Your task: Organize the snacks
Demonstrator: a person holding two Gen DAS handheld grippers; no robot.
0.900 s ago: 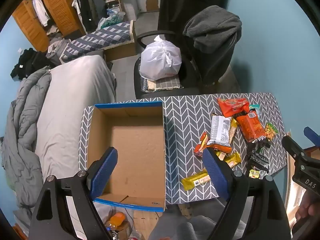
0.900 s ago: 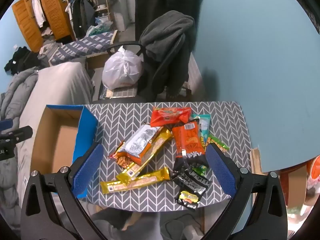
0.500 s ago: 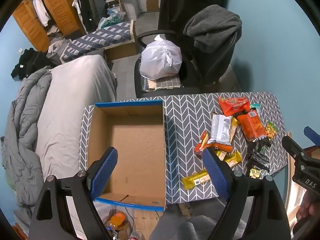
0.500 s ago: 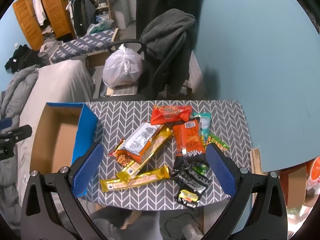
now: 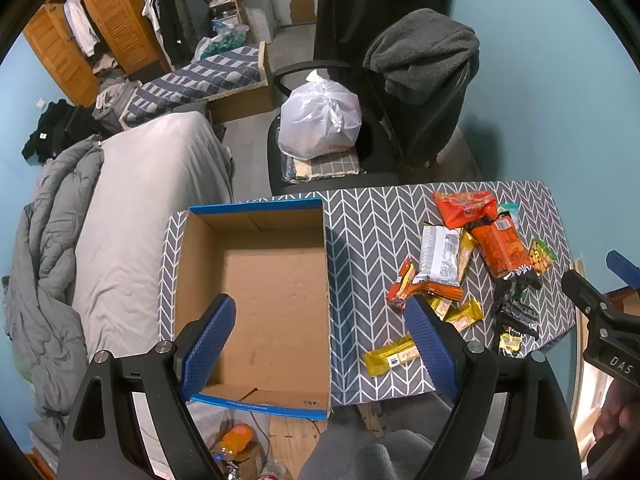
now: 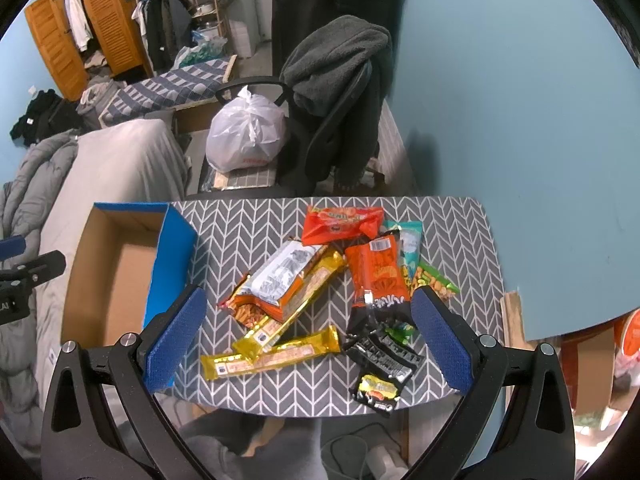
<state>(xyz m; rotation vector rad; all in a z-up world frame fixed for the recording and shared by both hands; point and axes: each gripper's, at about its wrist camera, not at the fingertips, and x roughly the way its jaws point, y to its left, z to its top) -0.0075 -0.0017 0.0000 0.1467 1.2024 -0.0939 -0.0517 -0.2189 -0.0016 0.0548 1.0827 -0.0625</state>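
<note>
An empty cardboard box with blue sides (image 5: 264,292) (image 6: 112,272) sits on the left of the chevron-patterned table (image 5: 368,232) (image 6: 240,224). A pile of snack packs lies to its right: a red-orange bag (image 6: 340,222), a white and orange bag (image 6: 280,276), an orange pack (image 6: 376,272), gold bars (image 6: 272,356), black packs (image 6: 384,354). My left gripper (image 5: 320,340) is open and empty, high above the box's near right wall. My right gripper (image 6: 308,336) is open and empty, high above the pile.
A black office chair (image 5: 400,128) with a grey garment and a white plastic bag (image 5: 320,120) stands behind the table. A bed with grey bedding (image 5: 132,208) lies left of the box. A blue wall (image 6: 520,120) borders the table's right.
Both grippers have barely shifted; the view of the table has slid slightly. Both stay open and empty.
</note>
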